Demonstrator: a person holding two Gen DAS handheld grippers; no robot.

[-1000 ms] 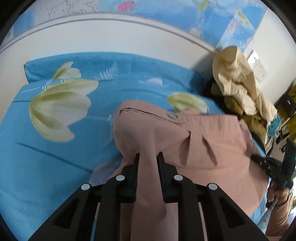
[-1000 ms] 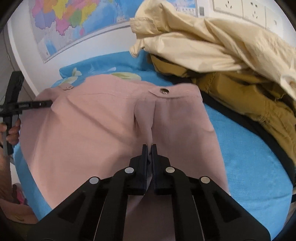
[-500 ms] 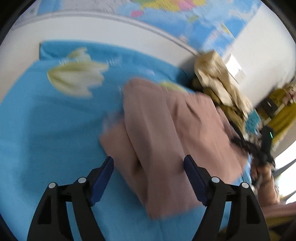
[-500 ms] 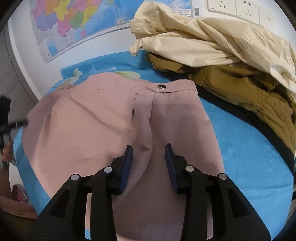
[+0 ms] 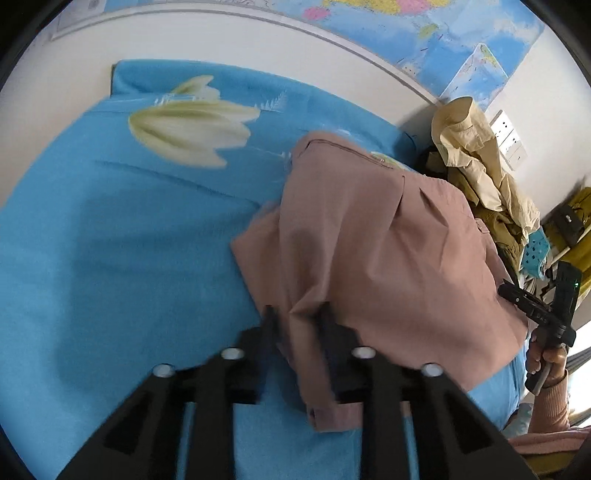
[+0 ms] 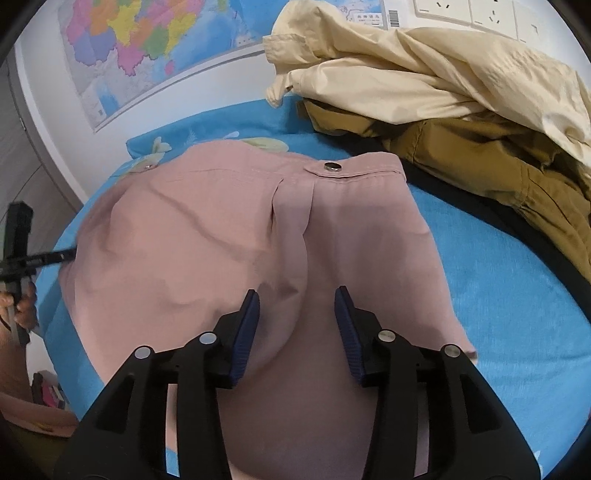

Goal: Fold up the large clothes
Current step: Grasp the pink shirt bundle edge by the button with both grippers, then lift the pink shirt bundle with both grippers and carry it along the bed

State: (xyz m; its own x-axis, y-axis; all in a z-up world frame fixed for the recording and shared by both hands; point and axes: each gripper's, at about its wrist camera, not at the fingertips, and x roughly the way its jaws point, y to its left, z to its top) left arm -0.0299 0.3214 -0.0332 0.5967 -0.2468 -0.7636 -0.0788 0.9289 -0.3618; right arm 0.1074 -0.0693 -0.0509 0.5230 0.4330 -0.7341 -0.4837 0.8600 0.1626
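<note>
A pink garment (image 5: 388, 258) lies folded on a blue flowered bedsheet (image 5: 110, 258). My left gripper (image 5: 297, 321) is at the garment's near left corner. Its jaws are closing, and a raised ridge of pink cloth is pinched between the fingers. In the right wrist view the same garment (image 6: 221, 240) spreads out with a snap button (image 6: 332, 167) on its far band. My right gripper (image 6: 297, 314) hovers low over its middle pleat with the jaws opening and nothing gripped. Each gripper shows at the edge of the other's view: the right gripper (image 5: 535, 314) and the left gripper (image 6: 37, 258).
A heap of clothes sits at the far right of the bed: a beige jacket (image 6: 424, 74) on an olive-brown garment (image 6: 480, 155). A wall map (image 6: 129, 48) and wall sockets (image 6: 480, 14) are behind. A person's hand (image 5: 546, 358) holds the right gripper.
My left gripper let go of its fold, opened wide, shifted to the garment's near left corner and narrowed onto cloth there. My right gripper went from shut on the middle pleat to open.
</note>
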